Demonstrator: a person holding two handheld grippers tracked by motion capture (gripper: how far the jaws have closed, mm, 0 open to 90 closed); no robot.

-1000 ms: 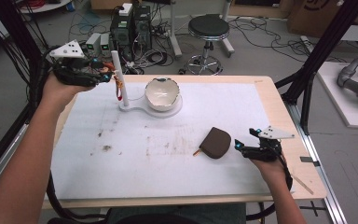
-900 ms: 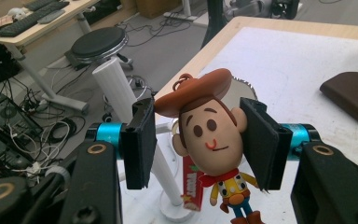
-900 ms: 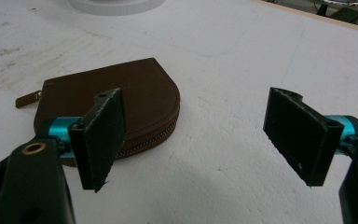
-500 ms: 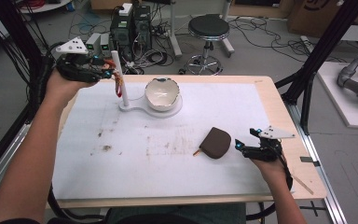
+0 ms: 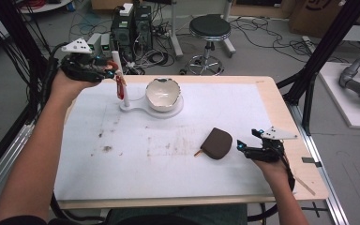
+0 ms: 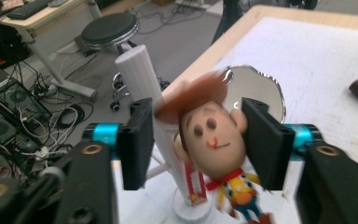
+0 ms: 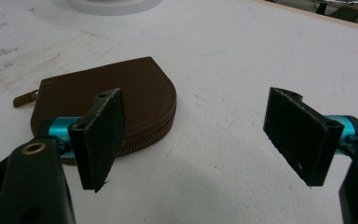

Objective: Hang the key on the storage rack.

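A cowboy doll [image 6: 214, 135] with a brown hat hangs against the white post [image 5: 123, 86] of a stand at the table's far left. My left gripper [image 5: 108, 71] is raised there, and its jaws straddle both the doll's head and the post [image 6: 137, 70]. They have just been opening. The head is blurred and sits between the pads without being pressed. A brown zipped pouch [image 5: 217, 143] lies right of centre. My right gripper [image 5: 243, 147] rests open just to the right of it, the pouch [image 7: 116, 98] lying behind its left jaw.
A white bowl [image 5: 161, 93] sits on the stand's round base [image 5: 136, 107] beside the post. A stained white mat [image 5: 168, 154] covers the wooden table. Past the far edge are a stool [image 5: 209, 28], computer boxes [image 5: 131, 23] and cables.
My left gripper has shifted a little up and to the right by the post. The doll still hangs there. My right hand and the pouch have not moved.
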